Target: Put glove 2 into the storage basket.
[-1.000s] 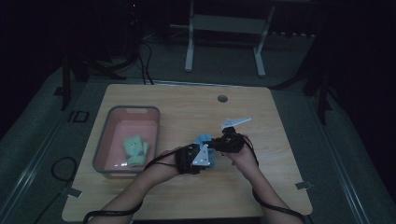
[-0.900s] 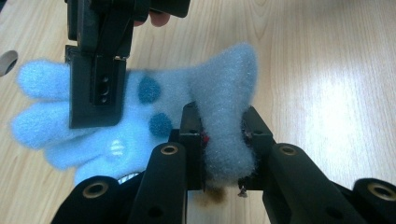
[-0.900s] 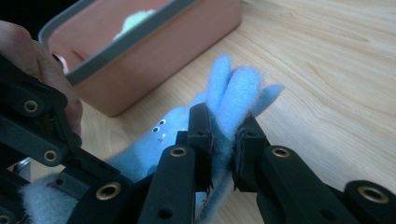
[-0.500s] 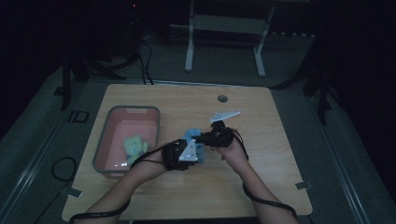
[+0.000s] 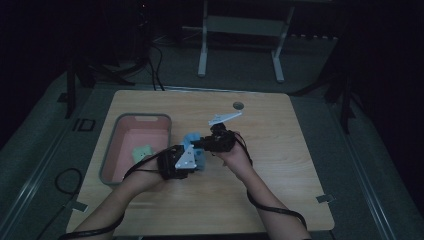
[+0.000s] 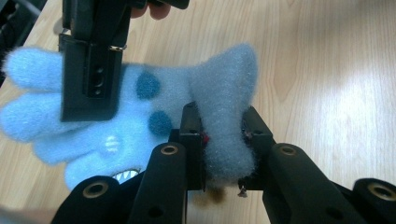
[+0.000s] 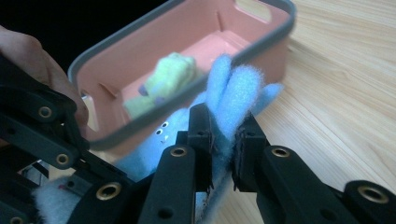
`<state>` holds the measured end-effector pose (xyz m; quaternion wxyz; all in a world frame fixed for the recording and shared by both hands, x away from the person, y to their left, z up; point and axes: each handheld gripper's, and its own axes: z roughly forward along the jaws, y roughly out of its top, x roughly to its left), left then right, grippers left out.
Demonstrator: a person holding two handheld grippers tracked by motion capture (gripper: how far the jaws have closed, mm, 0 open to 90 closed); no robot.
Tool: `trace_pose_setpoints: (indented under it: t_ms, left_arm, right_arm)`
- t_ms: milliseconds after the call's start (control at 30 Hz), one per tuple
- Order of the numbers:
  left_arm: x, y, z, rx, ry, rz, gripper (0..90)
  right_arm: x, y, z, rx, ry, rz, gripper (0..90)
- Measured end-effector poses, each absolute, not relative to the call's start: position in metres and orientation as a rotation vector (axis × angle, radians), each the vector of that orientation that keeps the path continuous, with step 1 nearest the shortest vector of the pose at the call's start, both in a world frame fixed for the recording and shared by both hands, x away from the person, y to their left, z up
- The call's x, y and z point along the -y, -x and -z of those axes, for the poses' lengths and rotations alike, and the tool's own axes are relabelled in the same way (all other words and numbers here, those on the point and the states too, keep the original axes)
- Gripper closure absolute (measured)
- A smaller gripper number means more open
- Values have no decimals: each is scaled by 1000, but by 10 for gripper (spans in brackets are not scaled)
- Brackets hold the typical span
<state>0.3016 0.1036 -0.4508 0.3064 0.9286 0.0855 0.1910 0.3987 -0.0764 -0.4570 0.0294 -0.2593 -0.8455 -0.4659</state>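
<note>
Both claws grip one fuzzy blue glove just above the wooden counter, right beside the pink bin. In the left gripper view, the left claw is clamped on the glove's cuff end, with the plush bunched thick between its two black jaws, while the glove's palm, marked with darker blue spots, spreads away toward the pale fingertips. The right claw is pinched on the glove's fingers, which stand up between its jaws in the right gripper view; the same claw shows as a black block pressing the finger end at the upper left of the left gripper view. In the high view the two claws meet near the counter's middle, left claw nearer the bin, right claw just beyond it, the glove a small blue patch between them. Inside the bin lies a green glove, apart from the blue one, near the bin's wall.
</note>
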Motion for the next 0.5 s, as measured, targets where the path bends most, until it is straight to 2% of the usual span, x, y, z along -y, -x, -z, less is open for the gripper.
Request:
trace_pose_setpoints:
  t_ms: [500]
  left_arm:
    - [-169, -289, 449, -346, -2462, -552, 761]
  right_arm:
    - [4, -398, 453, 2595, 712, 1440, 803]
